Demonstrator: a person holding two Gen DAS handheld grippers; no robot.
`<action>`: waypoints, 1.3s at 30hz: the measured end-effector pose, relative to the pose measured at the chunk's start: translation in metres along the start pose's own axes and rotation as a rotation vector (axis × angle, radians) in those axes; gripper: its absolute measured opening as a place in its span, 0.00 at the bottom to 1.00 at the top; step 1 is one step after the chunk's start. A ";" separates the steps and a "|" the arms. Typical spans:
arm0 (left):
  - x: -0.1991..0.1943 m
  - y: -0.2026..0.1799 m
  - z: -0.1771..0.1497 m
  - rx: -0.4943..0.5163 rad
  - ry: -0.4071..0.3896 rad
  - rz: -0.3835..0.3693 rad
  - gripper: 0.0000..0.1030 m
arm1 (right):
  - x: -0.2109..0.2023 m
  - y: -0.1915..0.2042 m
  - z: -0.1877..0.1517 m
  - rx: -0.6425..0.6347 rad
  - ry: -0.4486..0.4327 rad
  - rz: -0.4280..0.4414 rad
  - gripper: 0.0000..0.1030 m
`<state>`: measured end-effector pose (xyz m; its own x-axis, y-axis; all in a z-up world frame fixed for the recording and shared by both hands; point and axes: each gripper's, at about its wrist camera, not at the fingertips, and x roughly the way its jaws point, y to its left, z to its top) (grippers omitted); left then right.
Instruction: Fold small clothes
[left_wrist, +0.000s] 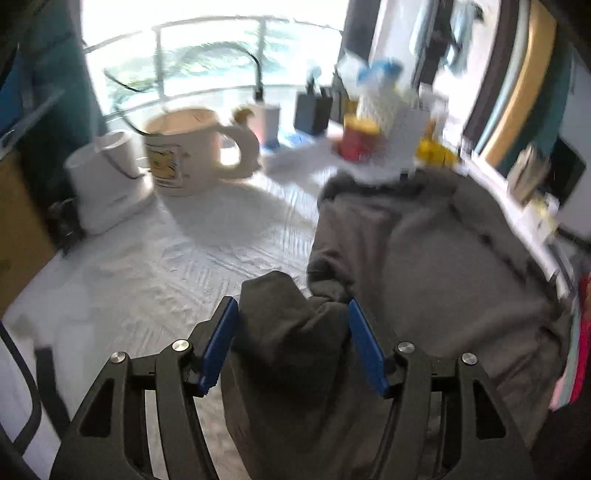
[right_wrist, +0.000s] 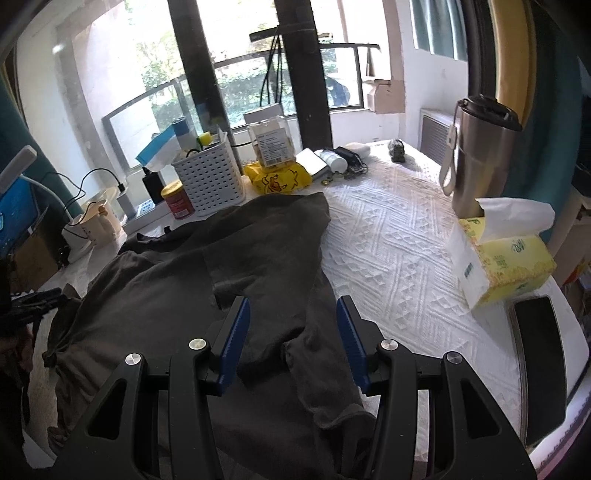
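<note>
Both blue-padded tongs, left tongs (left_wrist: 291, 314) and right tongs (right_wrist: 293, 314), stand released over one dark grey cotton garment (right_wrist: 177, 288) spread across the white textured bench (right_wrist: 399, 258); open room remains toward its right edge.

Garment (right_wrist: 177, 288): matt grey cloth, soft, creased. Bench (right_wrist: 399, 251) cover: white textile, embossed pattern. Tumbler (right_wrist: 476, 155): brushed metal. Basket (right_wrist: 208, 182): perforated white plastic. Tissue box (right_wrist: 498, 266): paper.
</note>
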<state>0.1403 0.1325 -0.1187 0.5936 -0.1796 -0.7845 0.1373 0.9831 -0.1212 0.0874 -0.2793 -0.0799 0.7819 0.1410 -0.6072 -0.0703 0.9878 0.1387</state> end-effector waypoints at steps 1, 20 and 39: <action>0.010 0.002 -0.001 0.020 0.039 -0.010 0.60 | 0.000 -0.001 0.000 0.005 0.001 -0.006 0.50; -0.016 0.006 -0.014 -0.131 -0.084 0.291 0.07 | 0.009 -0.016 0.001 0.020 0.011 0.015 0.50; -0.009 -0.149 0.001 -0.017 0.068 -0.215 0.60 | 0.001 -0.046 -0.004 0.070 -0.011 0.048 0.50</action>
<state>0.1151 -0.0126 -0.0935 0.4968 -0.3831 -0.7787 0.2415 0.9229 -0.2999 0.0890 -0.3239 -0.0902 0.7854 0.1872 -0.5900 -0.0652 0.9729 0.2218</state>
